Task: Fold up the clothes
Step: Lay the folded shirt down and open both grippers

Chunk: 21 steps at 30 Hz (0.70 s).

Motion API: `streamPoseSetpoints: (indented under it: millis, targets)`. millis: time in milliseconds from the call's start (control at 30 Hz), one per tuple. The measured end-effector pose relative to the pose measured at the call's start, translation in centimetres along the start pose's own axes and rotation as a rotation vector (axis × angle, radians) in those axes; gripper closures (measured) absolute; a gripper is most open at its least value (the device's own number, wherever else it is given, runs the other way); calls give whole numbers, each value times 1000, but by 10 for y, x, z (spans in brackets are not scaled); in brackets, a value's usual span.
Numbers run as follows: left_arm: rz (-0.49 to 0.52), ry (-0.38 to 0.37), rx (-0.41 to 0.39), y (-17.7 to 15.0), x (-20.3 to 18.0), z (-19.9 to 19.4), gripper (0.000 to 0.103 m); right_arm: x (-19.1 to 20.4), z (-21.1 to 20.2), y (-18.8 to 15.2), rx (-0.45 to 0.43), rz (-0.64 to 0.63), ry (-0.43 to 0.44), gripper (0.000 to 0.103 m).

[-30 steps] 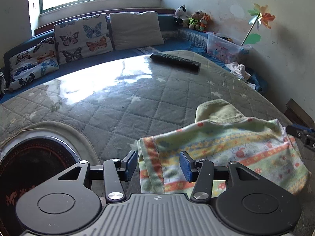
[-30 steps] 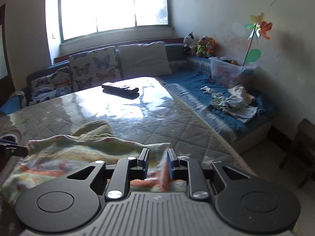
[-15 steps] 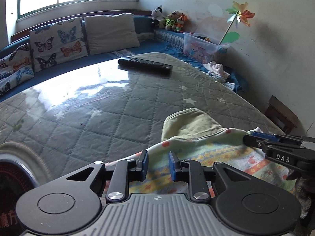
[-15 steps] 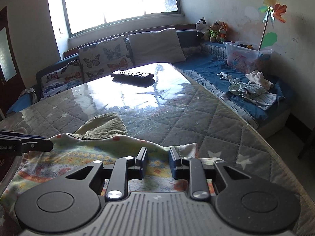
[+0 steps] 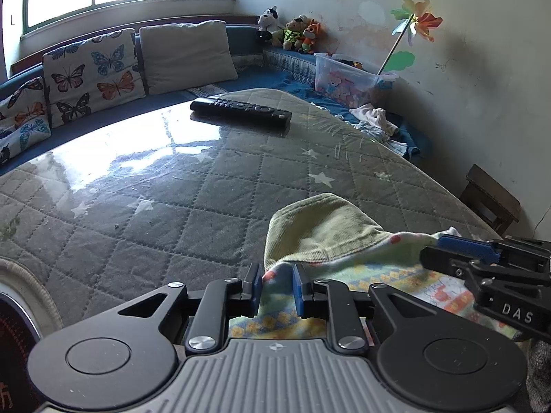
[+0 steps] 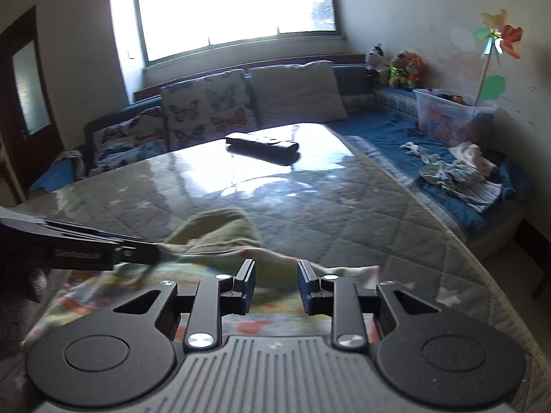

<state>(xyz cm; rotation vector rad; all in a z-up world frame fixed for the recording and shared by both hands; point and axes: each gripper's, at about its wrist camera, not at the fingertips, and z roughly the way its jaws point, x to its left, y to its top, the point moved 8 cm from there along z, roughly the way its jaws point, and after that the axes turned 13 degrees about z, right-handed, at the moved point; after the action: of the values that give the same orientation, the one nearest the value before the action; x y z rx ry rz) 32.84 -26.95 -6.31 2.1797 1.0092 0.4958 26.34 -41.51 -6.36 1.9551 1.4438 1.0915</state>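
Observation:
A small patterned garment [image 5: 396, 275] with a plain green lining [image 5: 323, 227] lies at the near edge of the quilted table [image 5: 206, 186]. My left gripper [image 5: 275, 284] is shut on a fold of its near left edge. My right gripper [image 6: 276, 284] is open, its jaws apart just above the garment [image 6: 241, 237] with no cloth between them. In the left wrist view the right gripper [image 5: 482, 265] sits over the garment's right side. In the right wrist view the left gripper [image 6: 86, 244] reaches in from the left over the garment.
A black remote [image 5: 241, 108] lies at the table's far end. A sofa with butterfly cushions [image 5: 93, 75] runs behind the table. A plastic toy box [image 5: 347, 82] and loose clothes [image 6: 461, 175] lie on the blue bench at right. A round mat edge [image 5: 20, 275] is at left.
My left gripper closed on the garment's edge and moved right and forward. My right gripper opened and let go of the cloth. The garment's near part now lies folded over.

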Motion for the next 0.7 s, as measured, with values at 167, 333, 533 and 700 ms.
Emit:
streamPoseSetpoints:
  millis: [167, 333, 533, 700]
  targets:
    - [33, -7, -8, -10, -15, -16, 82, 13, -8, -17, 32, -37, 25, 76]
    - [55, -21, -9, -23, -31, -31, 82, 19, -24, -37, 37, -77, 24, 70]
    - [80, -15, -8, -41, -46, -43, 81, 25, -47, -57, 25, -122, 15, 69]
    - [64, -7, -8, -53, -48, -53, 69, 30, -60, -68, 21, -110, 27, 66]
